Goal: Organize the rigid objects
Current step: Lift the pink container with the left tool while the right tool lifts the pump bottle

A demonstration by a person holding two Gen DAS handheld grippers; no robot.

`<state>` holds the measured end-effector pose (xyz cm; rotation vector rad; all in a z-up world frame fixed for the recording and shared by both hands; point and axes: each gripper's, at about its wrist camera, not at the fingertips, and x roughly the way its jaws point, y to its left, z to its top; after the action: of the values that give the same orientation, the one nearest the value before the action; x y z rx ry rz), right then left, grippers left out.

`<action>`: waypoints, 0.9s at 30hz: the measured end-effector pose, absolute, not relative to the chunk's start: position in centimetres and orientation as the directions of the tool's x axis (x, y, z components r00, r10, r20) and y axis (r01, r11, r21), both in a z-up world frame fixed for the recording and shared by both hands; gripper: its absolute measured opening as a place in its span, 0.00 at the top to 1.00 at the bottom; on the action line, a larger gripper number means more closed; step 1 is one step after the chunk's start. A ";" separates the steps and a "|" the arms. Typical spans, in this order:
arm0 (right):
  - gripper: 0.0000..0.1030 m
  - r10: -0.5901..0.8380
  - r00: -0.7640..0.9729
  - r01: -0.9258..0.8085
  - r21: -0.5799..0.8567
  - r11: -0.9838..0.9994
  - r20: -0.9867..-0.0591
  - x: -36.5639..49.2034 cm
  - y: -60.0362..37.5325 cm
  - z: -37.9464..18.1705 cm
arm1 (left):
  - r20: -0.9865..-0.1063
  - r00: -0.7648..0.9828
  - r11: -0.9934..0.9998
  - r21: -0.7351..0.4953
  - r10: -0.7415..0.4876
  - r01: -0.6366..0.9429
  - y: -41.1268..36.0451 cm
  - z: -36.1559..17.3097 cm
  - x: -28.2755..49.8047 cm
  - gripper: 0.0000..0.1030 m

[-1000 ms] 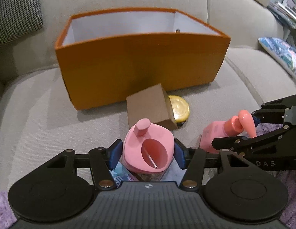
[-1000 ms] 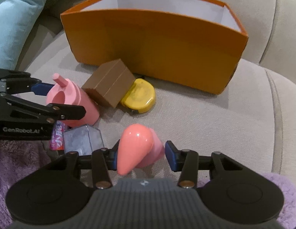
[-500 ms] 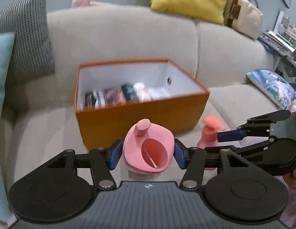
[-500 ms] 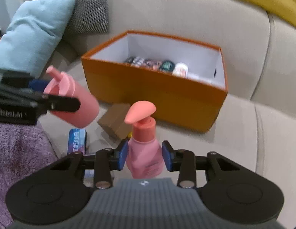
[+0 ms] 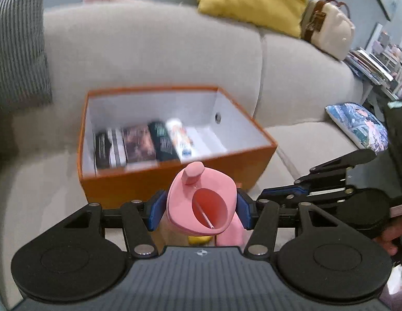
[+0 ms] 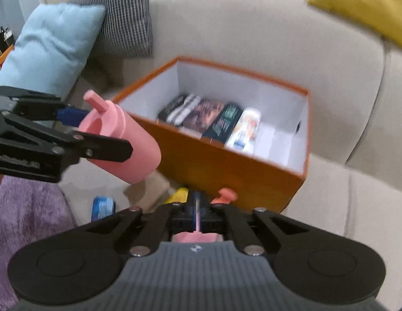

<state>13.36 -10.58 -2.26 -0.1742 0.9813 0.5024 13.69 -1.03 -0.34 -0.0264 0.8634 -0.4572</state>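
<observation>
While the orange box (image 5: 159, 184) on the sofa (image 5: 149, 59) already holds a row of flat packages (image 6: 208, 119) laid side by side against its left part, with bare white floor on its right, the sorting looks roughly midway. The left gripper (image 5: 199, 207) has its jaws pinching a pink cup (image 5: 201, 204) with a small spout, held in the air just in front of the box's near wall and tilted toward the camera. The right gripper (image 6: 197, 207) has its jaws drawn nearly together; a pink pump bottle (image 6: 224, 195) shows only as a coral nozzle beyond them and a pink strip below, so the jaws appear to pinch it, though the contact itself is hidden. Down on the seat cushion, near the box's front wall, a brown cardboard box (image 6: 149, 191), a yellow item (image 6: 178, 194) and a blue-labelled can (image 6: 103, 207) still lie loose beside a purple blanket (image 6: 27, 207). So the two pink pieces seem next for the box, and at least three more remain to fetch afterwards.
</observation>
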 end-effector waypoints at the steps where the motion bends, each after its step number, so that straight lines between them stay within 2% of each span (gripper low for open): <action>1: 0.87 0.325 0.434 -0.468 0.098 0.878 -0.840 13.5 -10.6 -3.1 | -0.738 0.548 0.907 -0.217 -0.394 0.360 -0.8 -1.1 13.7 0.37; 2: 0.78 0.328 0.417 -0.451 0.121 0.885 -0.848 13.7 -10.7 -4.0 | -0.746 0.541 0.911 -0.223 -0.388 0.346 -0.7 -1.7 13.7 0.37; 4: 0.71 0.324 0.400 -0.406 0.151 0.901 -0.858 14.2 -11.0 -5.4 | -0.766 0.520 0.918 -0.239 -0.378 0.316 -0.6 -3.0 14.0 0.37; 6: 0.70 0.318 0.388 -0.358 0.177 0.917 -0.865 15.0 -11.5 -6.6 | -0.778 0.500 0.919 -0.257 -0.380 0.299 -0.6 -3.9 14.5 0.37; 8: 0.64 0.304 0.386 -0.304 0.191 0.933 -0.871 15.7 -12.1 -7.5 | -0.788 0.485 0.919 -0.261 -0.380 0.295 -1.1 -4.6 15.1 0.37; 16: 0.61 0.275 0.364 -0.042 0.279 0.959 -0.890 17.5 -16.6 -10.6 | -0.792 0.472 0.906 -0.234 -0.388 0.353 -3.8 -5.4 16.9 0.37; 20: 0.60 0.322 0.340 0.005 0.344 0.939 -0.884 18.7 -17.5 -12.0 | -0.807 0.440 0.902 -0.246 -0.393 0.355 -4.7 -6.5 18.1 0.37; 27: 0.61 0.342 0.310 0.023 0.367 0.930 -0.887 20.7 -16.7 -14.1 | -0.826 0.419 0.907 -0.234 -0.376 0.351 -5.2 -7.3 19.2 0.37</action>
<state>20.71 -16.68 -14.09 0.3397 1.2441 0.2158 19.23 -5.25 -7.26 -0.0261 1.0430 -0.4558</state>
